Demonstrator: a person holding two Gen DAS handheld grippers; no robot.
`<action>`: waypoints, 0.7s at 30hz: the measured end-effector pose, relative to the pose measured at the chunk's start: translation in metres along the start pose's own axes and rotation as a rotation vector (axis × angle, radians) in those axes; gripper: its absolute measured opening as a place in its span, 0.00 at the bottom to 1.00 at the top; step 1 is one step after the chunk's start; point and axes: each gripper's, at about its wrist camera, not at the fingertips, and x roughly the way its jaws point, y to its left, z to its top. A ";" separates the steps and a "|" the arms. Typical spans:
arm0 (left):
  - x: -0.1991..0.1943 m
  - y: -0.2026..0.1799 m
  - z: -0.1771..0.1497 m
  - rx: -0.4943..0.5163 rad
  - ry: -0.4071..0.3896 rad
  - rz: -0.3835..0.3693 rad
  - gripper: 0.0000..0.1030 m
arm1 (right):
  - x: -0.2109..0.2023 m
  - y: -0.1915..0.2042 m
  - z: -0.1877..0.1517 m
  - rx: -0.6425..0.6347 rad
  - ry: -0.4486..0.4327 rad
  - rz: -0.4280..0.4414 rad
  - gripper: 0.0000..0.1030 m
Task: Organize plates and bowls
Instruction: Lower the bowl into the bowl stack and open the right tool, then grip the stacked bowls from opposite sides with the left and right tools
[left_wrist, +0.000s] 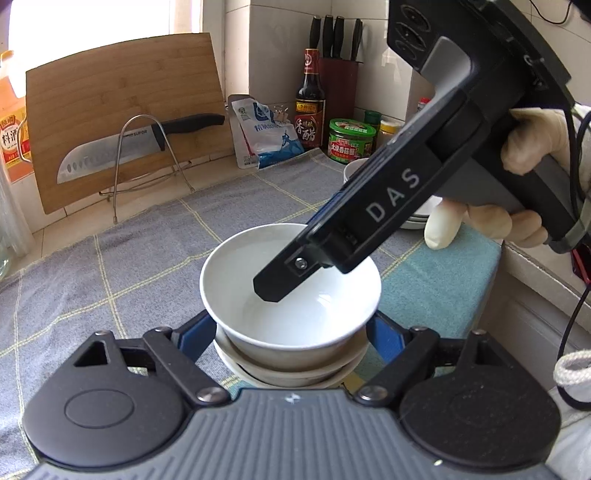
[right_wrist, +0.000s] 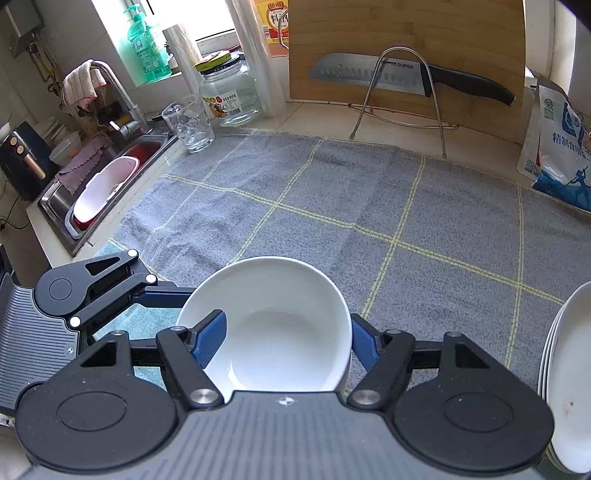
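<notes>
A white bowl (left_wrist: 291, 291) sits on top of a stack of bowls (left_wrist: 288, 373) on the grey checked cloth. My right gripper (left_wrist: 284, 258), held by a gloved hand (left_wrist: 532, 144), reaches in from the upper right. It is shut on the top bowl (right_wrist: 273, 332), with one finger inside it and the other outside its wall. My left gripper (left_wrist: 291, 332) sits at the stack's base, its blue fingers (left_wrist: 195, 332) against both sides of the lower bowls. It also shows in the right wrist view, where the left gripper (right_wrist: 159, 295) comes in from the left. White plates (right_wrist: 569, 387) are stacked to the right.
A cutting board (right_wrist: 406, 48) and a knife on a wire rack (right_wrist: 402, 85) stand at the back. A glass (right_wrist: 190, 123), a jar (right_wrist: 229, 92) and a sink (right_wrist: 107, 184) lie left. Sauce bottle (left_wrist: 309, 99), jar (left_wrist: 351, 140), salt bag (left_wrist: 266, 133) and knife block (left_wrist: 338, 74) fill the far corner.
</notes>
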 end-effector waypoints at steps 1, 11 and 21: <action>0.000 0.000 0.000 0.000 0.000 -0.001 0.87 | 0.000 0.000 0.000 -0.001 0.000 0.000 0.74; -0.003 -0.002 -0.002 0.036 -0.002 -0.011 0.91 | -0.007 0.010 -0.004 -0.058 -0.056 -0.023 0.97; -0.024 0.012 -0.015 0.090 0.009 -0.013 0.96 | -0.031 0.025 -0.016 -0.235 -0.090 -0.077 1.00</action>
